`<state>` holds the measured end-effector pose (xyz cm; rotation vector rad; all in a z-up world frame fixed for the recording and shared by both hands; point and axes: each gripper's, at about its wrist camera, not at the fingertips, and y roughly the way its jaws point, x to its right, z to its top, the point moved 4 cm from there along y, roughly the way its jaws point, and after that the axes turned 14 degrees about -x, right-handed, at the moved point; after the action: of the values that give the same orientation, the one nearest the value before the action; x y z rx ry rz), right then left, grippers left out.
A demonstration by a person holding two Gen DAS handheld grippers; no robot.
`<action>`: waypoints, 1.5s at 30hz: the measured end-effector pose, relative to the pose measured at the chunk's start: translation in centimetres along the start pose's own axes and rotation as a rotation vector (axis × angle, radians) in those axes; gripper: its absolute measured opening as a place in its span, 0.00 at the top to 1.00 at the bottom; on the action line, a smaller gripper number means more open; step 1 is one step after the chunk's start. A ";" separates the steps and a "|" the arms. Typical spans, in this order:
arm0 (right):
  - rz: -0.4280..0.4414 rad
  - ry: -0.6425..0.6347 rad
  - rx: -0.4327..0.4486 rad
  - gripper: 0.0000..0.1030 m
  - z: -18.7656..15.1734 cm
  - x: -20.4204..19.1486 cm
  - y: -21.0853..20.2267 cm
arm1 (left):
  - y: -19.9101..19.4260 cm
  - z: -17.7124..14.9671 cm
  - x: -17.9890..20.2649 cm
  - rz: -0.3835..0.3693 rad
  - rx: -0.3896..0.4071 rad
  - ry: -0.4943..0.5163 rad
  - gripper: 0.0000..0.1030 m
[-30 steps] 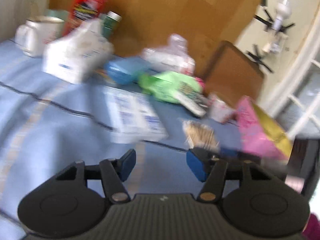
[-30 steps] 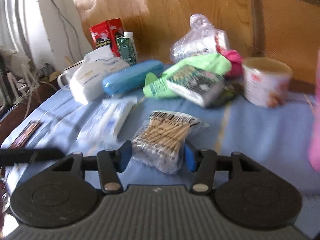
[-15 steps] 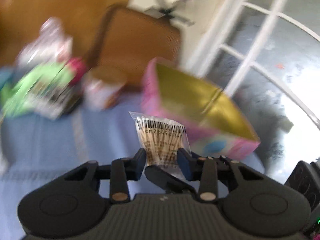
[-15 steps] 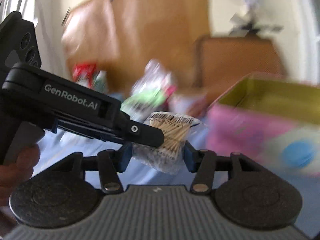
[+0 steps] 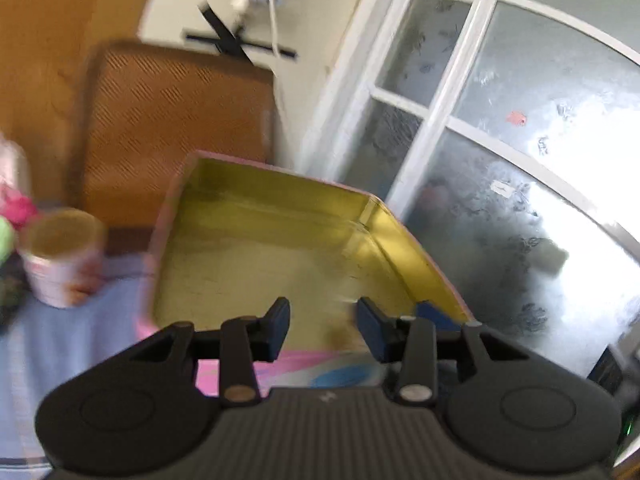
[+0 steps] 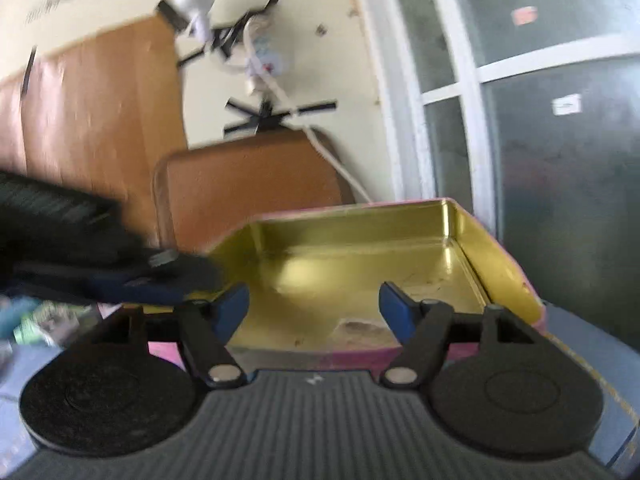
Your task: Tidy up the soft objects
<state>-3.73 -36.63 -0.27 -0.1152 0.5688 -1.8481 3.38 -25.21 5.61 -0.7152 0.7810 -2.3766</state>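
Note:
A pink tin box with a gold inside (image 5: 256,248) stands open on the blue cloth; it also shows in the right wrist view (image 6: 360,256). My left gripper (image 5: 323,326) is open and empty, held over the box's near edge. My right gripper (image 6: 314,306) is open and empty, also over the box's near side. A faint pale smudge (image 6: 358,326) lies on the box floor below the right gripper; I cannot tell what it is. The cotton swab packet is not clearly in view. The left gripper shows as a dark blur (image 6: 80,252) at the left of the right wrist view.
A round paper tub (image 5: 60,256) stands left of the box on the blue cloth (image 5: 80,344). A brown chair back (image 5: 172,128) is behind the box. A window with white frames (image 5: 500,140) fills the right side. Green and pink soft items (image 5: 12,220) lie at the far left.
Half a second ago both grippers held the swab packet between them near the box. Now both grippers are open and empty over the box, and the packet is gone from the fingers.

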 end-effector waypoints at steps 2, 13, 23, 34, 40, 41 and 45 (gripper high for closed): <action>0.014 -0.004 0.047 0.28 -0.3 -0.2 -1.1 | -2.8 -1.3 -2.0 0.041 0.046 0.006 0.62; 0.476 -0.328 -0.209 0.21 -3.8 -15.9 -0.2 | -17.7 -12.0 -19.3 0.448 0.270 -0.369 0.51; 0.618 -0.550 -0.448 0.10 -9.0 -30.4 2.5 | -22.3 -19.0 -29.9 0.586 0.339 -0.696 0.45; 0.580 -0.605 -0.506 0.24 -10.7 -34.4 5.1 | -20.8 -17.7 -28.2 0.704 0.308 -0.566 0.41; 0.596 -0.644 -0.490 0.25 -10.2 -29.7 3.7 | -20.1 -17.2 -27.6 0.705 0.266 -0.501 0.36; 0.602 -0.660 -0.485 0.25 -10.2 -28.3 3.2 | -19.8 -17.1 -27.4 0.700 0.249 -0.491 0.35; 0.605 -0.641 -0.489 0.24 -9.9 -21.8 1.4 | -18.4 -16.5 -26.3 0.648 0.203 -0.474 0.34</action>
<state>1.72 -13.78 -5.22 -0.7481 0.5091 -0.9752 6.17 9.92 -2.01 -0.7559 0.4606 -1.5895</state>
